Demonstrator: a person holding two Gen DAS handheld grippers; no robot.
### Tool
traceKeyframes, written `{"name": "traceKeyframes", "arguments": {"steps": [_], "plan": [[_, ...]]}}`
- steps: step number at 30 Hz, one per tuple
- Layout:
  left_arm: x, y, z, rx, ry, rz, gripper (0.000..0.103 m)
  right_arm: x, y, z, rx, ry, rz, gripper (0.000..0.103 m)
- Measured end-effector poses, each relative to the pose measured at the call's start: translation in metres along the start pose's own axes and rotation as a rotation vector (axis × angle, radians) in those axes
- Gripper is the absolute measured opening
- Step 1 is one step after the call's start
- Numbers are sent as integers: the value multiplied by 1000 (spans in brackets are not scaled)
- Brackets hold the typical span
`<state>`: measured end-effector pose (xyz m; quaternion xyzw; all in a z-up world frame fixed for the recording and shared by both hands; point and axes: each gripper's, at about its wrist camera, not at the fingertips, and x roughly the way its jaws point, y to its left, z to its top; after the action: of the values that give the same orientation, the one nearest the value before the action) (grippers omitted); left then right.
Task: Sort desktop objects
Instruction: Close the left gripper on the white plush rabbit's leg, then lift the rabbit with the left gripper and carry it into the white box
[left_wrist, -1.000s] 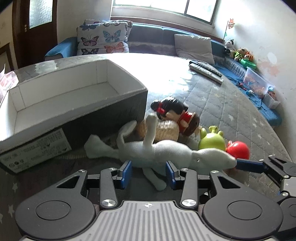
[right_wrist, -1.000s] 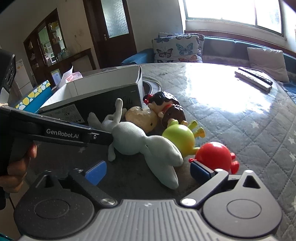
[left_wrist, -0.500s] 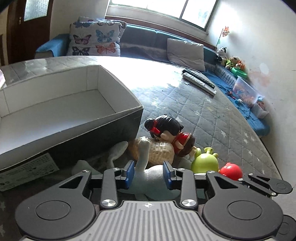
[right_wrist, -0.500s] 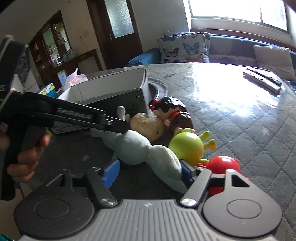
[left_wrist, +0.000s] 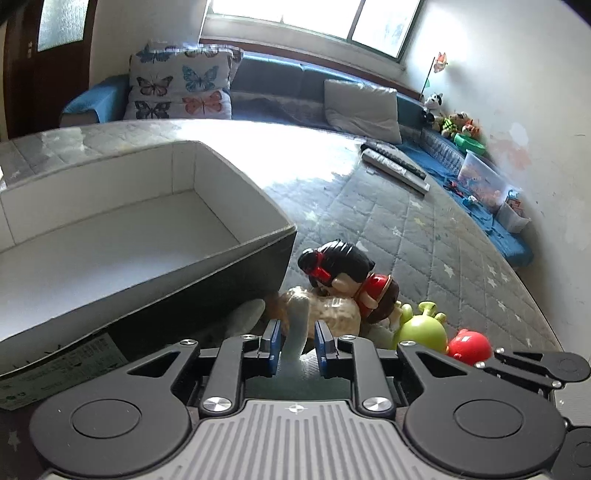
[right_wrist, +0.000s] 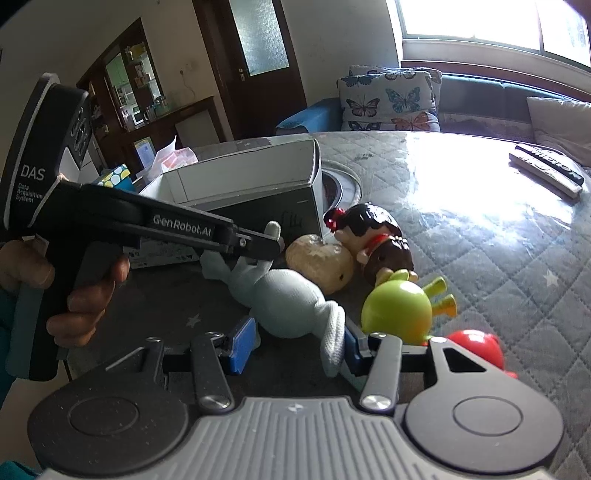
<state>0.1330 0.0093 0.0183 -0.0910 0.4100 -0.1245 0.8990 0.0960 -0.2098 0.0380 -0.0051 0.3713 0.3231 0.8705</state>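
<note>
Plush rabbit (right_wrist: 284, 306) half hidden behind both tools; left gripper (left_wrist: 297, 343) closing around its limb, right gripper (right_wrist: 295, 341) closing around its ear, pads not yet pressing

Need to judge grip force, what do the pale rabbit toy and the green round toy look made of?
Pale rabbit toy: soft knitted fabric, matte; the weave shows and its limbs flop. Green round toy: likely hard plastic or vinyl, glossy; smooth skin with a bright highlight.

Right gripper (right_wrist: 295, 345) at 6 o'clock, jaws closing around plush (right_wrist: 284, 302), left pad apart from it. Left gripper (right_wrist: 271, 245) from 9 o'clock, at plush limb, gripped by hand (right_wrist: 79, 291). Box (right_wrist: 251, 184) at 11 o'clock. Green toy (right_wrist: 397, 308), red toy (right_wrist: 476, 349) at 4 o'clock.
</note>
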Motion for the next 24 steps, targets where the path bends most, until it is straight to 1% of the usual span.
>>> {"name": "traceKeyframes", "arguments": {"steps": [4,6,7,9,12,14,15,19,24], "plan": [[9,6,0,-5,21,-21,21,6,0,2,-5,3,5,49],[10,8,-2,0,19,-29,19,8,-1,3,1,0,8,40],[10,9,-2,5,16,-30,16,9,-2,3,8,2,9,37],[8,10,-4,12,11,-28,13,10,-4,3,20,4,10,27],[4,13,-6,12,0,-33,11,11,-5,2,20,10,1,17],[0,13,-7,11,-7,-33,10,9,-6,1,25,8,2,13],[-2,13,-7,10,-12,-32,10,7,-6,2,26,4,4,9],[-17,10,-6,12,-46,-29,9,-2,-1,6,19,-29,5,8],[-47,7,6,11,-131,-32,9,-17,5,20,1,-96,18,7]]}}
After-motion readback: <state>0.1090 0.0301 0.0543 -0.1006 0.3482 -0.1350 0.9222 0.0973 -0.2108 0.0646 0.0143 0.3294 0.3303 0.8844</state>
